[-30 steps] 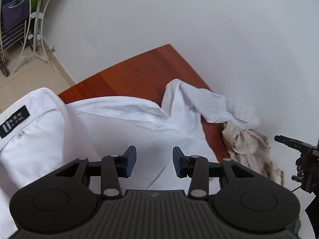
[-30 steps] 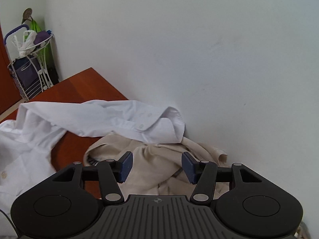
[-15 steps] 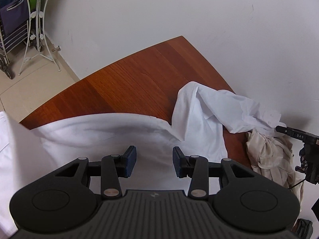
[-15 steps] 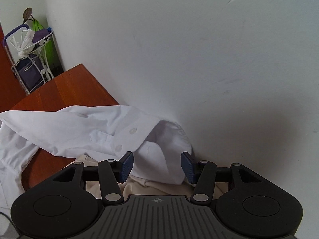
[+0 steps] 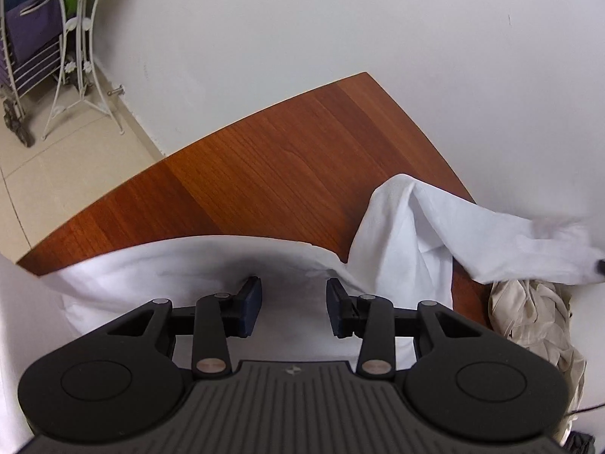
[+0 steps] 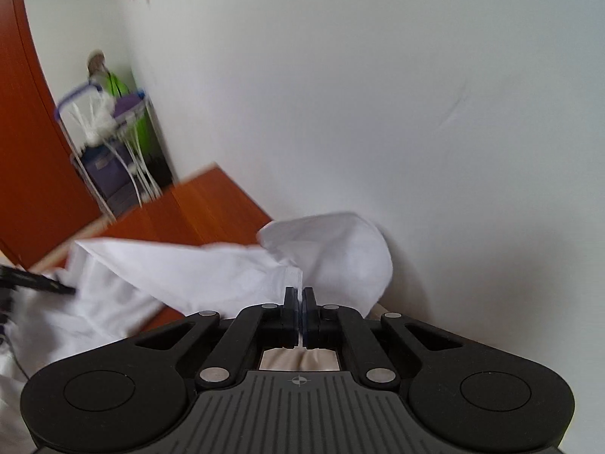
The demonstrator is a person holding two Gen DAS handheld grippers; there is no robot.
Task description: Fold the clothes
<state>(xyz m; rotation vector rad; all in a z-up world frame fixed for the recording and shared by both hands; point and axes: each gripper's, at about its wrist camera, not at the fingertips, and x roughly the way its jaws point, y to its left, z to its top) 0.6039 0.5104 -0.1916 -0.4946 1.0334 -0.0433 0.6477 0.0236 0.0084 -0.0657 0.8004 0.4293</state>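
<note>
Right gripper (image 6: 299, 312) has just closed on shirt cuff (image 6: 325, 253)

light: bright, even | shadows: soft | blur: motion smear in right wrist view | edges: fisheye curvature, dark corners

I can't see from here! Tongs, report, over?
Right tongs shut on white shirt sleeve. Left tongs open over shirt body, gripping nothing. Beige garment bunched beside shirt by the wall, under the sleeve.

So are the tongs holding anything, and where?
The right tongs are shut on the white shirt, pinching the end of its sleeve. The left tongs are open above the shirt, holding nothing.
</note>
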